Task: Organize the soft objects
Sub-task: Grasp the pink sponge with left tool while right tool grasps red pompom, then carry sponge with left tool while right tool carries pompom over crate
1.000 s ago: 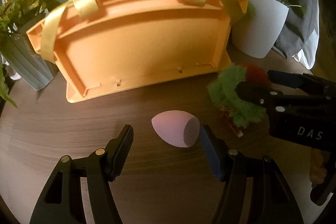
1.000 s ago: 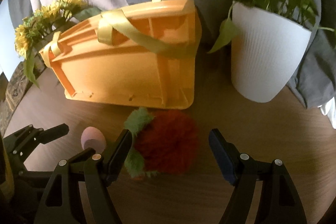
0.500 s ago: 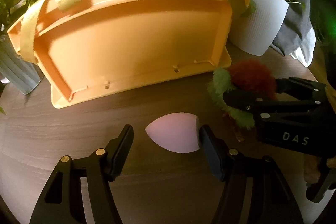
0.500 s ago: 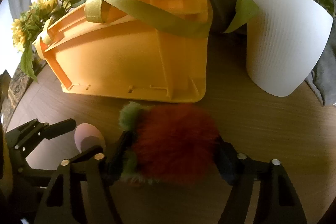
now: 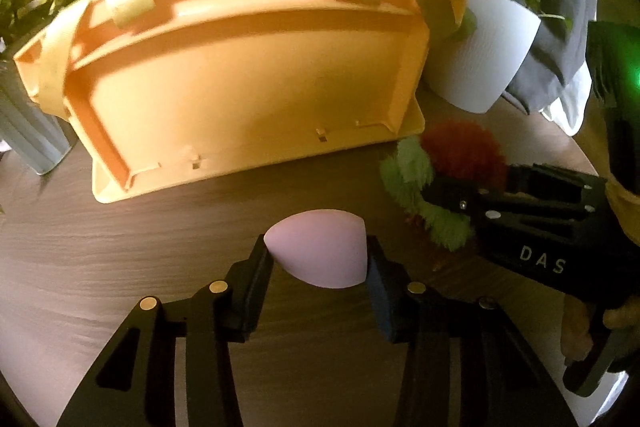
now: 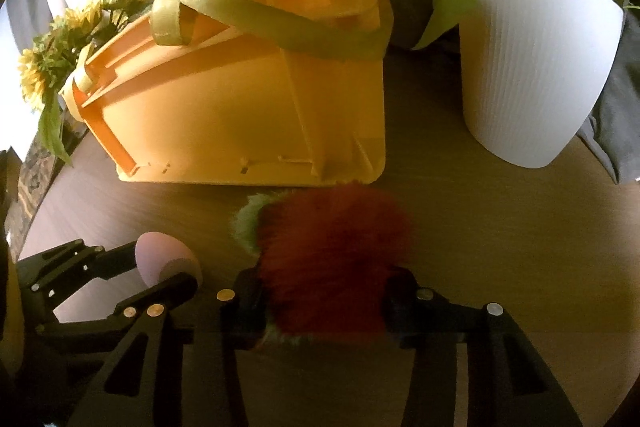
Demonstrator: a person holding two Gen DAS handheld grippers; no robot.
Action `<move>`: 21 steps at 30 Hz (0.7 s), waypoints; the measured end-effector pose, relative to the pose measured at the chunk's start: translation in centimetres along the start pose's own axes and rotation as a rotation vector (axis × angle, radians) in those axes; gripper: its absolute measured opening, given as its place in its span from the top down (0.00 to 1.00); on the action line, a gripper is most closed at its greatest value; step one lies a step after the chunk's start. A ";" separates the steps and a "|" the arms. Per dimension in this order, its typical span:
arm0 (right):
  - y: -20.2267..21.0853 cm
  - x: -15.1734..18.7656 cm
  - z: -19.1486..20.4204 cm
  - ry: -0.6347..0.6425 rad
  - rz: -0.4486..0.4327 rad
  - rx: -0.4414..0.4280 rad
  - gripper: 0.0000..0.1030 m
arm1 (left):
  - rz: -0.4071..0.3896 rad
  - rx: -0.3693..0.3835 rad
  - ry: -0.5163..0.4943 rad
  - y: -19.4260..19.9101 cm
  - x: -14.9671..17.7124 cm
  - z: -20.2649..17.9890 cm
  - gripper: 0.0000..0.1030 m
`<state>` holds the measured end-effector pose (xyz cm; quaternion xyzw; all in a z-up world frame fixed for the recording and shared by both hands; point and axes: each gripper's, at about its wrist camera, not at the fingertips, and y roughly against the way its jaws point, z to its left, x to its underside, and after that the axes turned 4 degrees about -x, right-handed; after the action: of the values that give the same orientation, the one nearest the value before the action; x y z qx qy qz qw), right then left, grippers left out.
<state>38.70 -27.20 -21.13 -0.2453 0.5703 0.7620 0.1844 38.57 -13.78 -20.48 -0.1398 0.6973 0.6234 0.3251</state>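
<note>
A pink egg-shaped sponge (image 5: 320,251) sits on the wooden table between the pads of my left gripper (image 5: 318,269). The jaws are closing, and both pads touch the sponge's sides. A fluffy red plush with green leaves (image 6: 332,247) fills my right gripper (image 6: 324,293), whose jaws are also closing and press into the fur. The left wrist view shows the right gripper (image 5: 476,187) around the plush (image 5: 460,151) on the right. The right wrist view shows the sponge (image 6: 160,255) at lower left. An orange basket with yellow straps (image 5: 248,99) stands just behind both.
A white ribbed pot with a green plant (image 6: 532,75) stands to the basket's right. A grey vase of yellow flowers (image 5: 24,131) is on its left. Grey cloth hangs behind. The round table's edge (image 5: 580,155) curves close on the right.
Both grippers came forward around their objects and narrowed their jaws: the left pads now touch the sponge, and the right pads have sunk into the plush's fur.
</note>
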 end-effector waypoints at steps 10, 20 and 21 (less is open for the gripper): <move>2.5 -0.5 0.6 -0.003 -0.042 -0.003 0.57 | -0.058 -0.016 0.047 3.2 -0.5 1.3 0.57; 6.2 -1.4 2.3 0.006 -0.122 0.011 0.57 | -0.145 -0.013 0.082 7.3 -1.1 2.7 0.57; 6.5 -1.4 2.5 0.006 -0.132 0.012 0.57 | -0.157 -0.012 0.084 7.9 -1.2 2.8 0.57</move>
<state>35.80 -26.61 -14.64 -0.2834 0.5580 0.7440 0.2339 35.51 -9.85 -13.64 -0.2221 0.6935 0.5936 0.3426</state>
